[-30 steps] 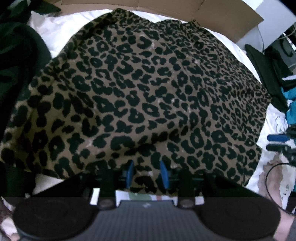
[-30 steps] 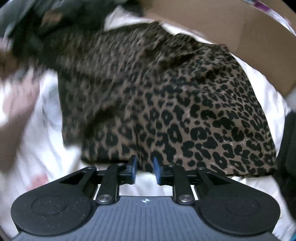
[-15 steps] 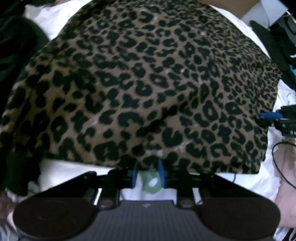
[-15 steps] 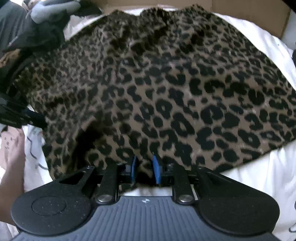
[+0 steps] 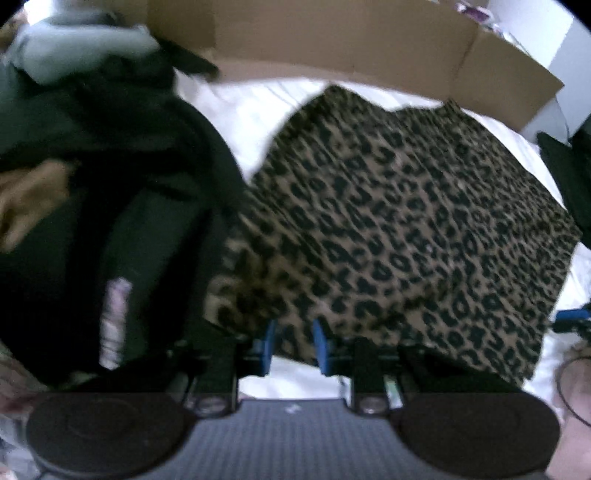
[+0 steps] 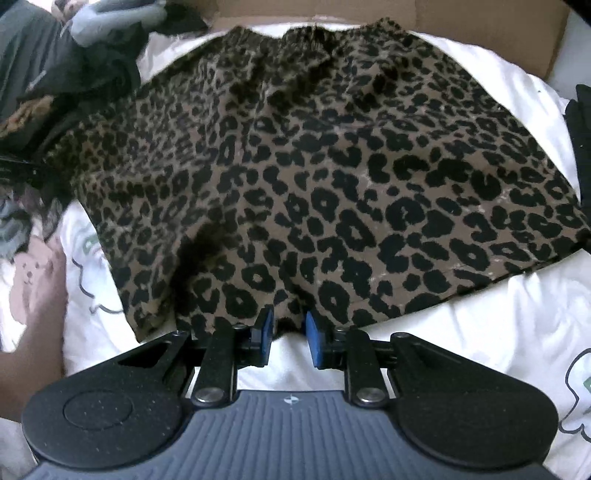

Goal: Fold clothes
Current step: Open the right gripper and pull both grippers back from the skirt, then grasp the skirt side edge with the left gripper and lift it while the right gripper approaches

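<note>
Now both claws narrow: left claw, right claw each pinching leopard garment near hem.

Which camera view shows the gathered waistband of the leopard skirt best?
The right wrist view: the waistband is sharp at the far edge of the leopard skirt, just before the cardboard box. The left wrist view is blurred; there the waistband appears only as a vague far edge.
</note>
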`<action>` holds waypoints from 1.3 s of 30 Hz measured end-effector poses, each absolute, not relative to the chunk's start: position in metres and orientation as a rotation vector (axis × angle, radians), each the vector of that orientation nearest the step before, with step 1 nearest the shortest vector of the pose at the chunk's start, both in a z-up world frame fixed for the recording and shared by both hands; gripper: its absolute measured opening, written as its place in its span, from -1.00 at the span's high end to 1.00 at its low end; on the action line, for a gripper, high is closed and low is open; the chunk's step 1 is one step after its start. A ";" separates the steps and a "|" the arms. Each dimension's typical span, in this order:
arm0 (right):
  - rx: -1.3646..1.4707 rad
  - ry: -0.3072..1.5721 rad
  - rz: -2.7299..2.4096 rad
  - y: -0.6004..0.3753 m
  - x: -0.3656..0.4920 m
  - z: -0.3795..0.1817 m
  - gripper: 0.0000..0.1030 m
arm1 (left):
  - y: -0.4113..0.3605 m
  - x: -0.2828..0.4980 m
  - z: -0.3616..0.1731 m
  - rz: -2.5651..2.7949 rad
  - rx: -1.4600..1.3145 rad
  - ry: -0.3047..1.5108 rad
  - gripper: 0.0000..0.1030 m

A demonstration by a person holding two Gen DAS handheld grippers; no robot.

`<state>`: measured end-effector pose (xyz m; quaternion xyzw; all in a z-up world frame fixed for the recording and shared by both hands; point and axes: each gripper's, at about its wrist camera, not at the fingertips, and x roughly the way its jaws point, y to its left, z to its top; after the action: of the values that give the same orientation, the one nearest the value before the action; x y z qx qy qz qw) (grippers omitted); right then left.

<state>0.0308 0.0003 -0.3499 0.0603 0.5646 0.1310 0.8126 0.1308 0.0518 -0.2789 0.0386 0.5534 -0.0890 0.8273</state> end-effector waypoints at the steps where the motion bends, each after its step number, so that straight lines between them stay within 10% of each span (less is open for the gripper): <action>1: 0.133 1.199 0.280 0.000 0.031 -0.347 0.53 | 0.056 0.133 -0.275 -0.173 0.088 1.158 0.50; 13: 0.193 1.166 0.255 0.000 0.042 -0.337 0.44 | 0.075 0.149 -0.305 -0.125 0.100 1.138 0.23; 39: 0.210 1.147 0.283 0.007 0.038 -0.340 0.39 | 0.078 0.151 -0.309 -0.198 -0.060 1.118 0.87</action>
<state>0.0382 0.0074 -0.3395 0.0986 0.5399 0.1332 0.8253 0.1509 0.0782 -0.3087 -0.0285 0.5294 -0.0940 0.8427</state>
